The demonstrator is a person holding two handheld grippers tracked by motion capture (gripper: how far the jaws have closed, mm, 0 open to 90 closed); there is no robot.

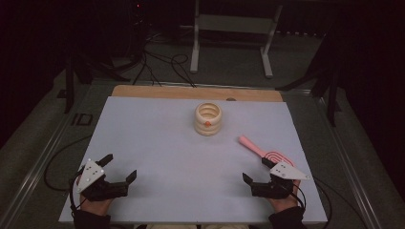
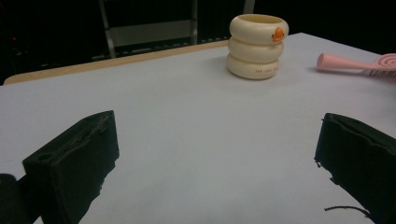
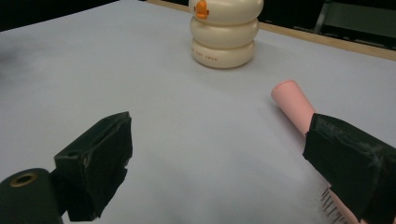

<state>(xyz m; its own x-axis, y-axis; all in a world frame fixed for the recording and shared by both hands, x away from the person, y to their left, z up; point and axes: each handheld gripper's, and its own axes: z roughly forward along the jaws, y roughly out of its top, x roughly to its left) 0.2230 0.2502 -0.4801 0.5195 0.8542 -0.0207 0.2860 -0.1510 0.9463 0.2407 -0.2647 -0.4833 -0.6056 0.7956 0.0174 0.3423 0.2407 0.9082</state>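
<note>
White sheeting covers the table (image 1: 157, 143), with dark floor and a metal frame beyond its far edge. Near the front edge, the left gripper (image 1: 119, 168) rests by the left corner, jaws spread and holding nothing. The right gripper (image 1: 258, 171) sits by the right corner, equally spread, apparently poised for a pick-up. The pink hairbrush (image 1: 260, 150) lies flat just beyond it, its bristled head beside the right jaw, handle angled inward. Farther off, toward the far edge's middle, stands the cream ringed holder (image 1: 208, 119), upright and open-topped, likely the brush's destination.
</note>
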